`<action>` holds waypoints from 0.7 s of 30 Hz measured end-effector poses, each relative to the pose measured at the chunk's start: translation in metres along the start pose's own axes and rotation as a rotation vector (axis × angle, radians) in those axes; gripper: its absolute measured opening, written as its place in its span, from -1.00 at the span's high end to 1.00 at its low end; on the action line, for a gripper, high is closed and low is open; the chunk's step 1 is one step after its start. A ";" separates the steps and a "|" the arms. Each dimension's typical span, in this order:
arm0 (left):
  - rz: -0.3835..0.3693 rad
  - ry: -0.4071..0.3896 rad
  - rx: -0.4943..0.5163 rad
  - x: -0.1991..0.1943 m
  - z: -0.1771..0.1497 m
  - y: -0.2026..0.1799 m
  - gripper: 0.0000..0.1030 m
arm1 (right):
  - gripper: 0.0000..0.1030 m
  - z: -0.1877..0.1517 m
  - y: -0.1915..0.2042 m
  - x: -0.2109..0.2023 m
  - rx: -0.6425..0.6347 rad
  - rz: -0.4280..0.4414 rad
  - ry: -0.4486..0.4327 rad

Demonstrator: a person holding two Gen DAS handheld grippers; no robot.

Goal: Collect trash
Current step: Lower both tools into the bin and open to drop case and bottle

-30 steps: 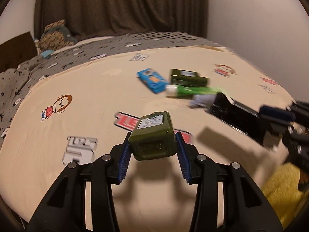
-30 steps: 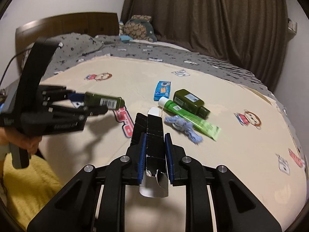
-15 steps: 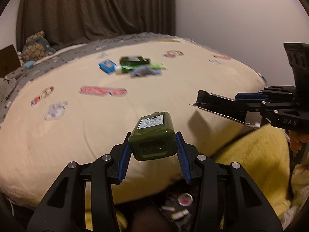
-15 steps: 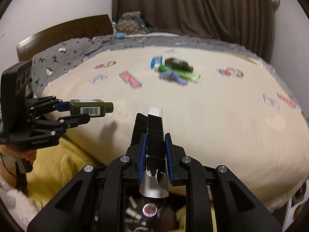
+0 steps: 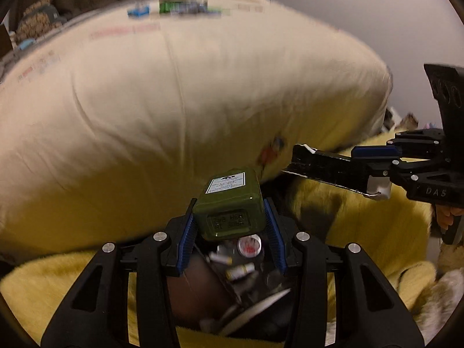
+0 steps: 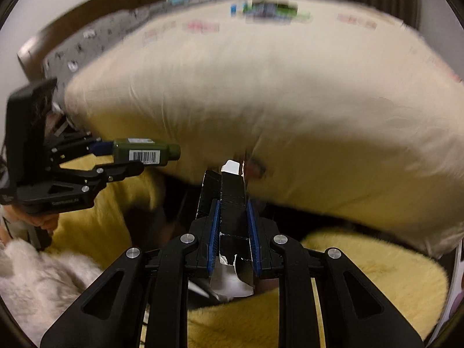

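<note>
My left gripper [image 5: 230, 217] is shut on a dark green bottle [image 5: 229, 203] with a white label; it also shows in the right wrist view [image 6: 142, 152]. It hangs above a dark trash bin [image 5: 246, 290] holding small tubes and a round cap. My right gripper [image 6: 233, 232] is shut on a flattened black carton [image 6: 229, 203] with a white torn end; the carton also shows in the left wrist view [image 5: 327, 168]. Both are below the bed's edge. Blurred trash [image 6: 269, 10] lies far back on the bed [image 6: 261, 87].
A cream bedspread with cartoon prints bulges over the bed side. A yellow fluffy blanket [image 5: 362, 226] surrounds the bin. White fur [image 6: 37, 275] lies at lower left in the right wrist view. A wooden headboard [image 6: 87, 17] and dark curtains stand behind.
Both grippers have dropped from above the bed down past its edge, holding their items. The bin below the left gripper is now closer and fuller in view.
</note>
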State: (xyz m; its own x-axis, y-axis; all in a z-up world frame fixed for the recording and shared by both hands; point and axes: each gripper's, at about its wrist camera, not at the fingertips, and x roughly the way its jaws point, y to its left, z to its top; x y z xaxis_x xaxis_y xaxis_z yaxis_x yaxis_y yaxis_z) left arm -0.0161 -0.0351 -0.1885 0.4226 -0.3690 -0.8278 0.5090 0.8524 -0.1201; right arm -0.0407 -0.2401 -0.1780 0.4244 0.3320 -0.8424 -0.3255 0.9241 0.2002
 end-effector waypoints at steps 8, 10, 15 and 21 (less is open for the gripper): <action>-0.058 0.179 -0.045 0.054 -0.020 0.009 0.19 | 0.61 -0.011 -0.002 0.059 0.092 0.012 0.155; -0.072 0.205 -0.036 0.062 -0.021 0.007 0.19 | 0.60 -0.013 -0.008 0.069 0.128 0.015 0.183; -0.083 0.255 -0.015 0.075 -0.023 0.004 0.18 | 0.59 -0.016 -0.015 0.085 0.163 0.002 0.214; -0.086 0.272 -0.011 0.082 -0.026 0.001 0.19 | 0.58 -0.009 -0.023 0.086 0.176 0.016 0.199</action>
State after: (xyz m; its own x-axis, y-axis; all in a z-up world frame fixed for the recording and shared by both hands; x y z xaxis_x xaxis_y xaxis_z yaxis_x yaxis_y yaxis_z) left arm -0.0003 -0.0549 -0.2711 0.1611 -0.3284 -0.9307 0.5251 0.8270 -0.2009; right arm -0.0045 -0.2346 -0.2595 0.2404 0.3196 -0.9166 -0.1715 0.9434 0.2839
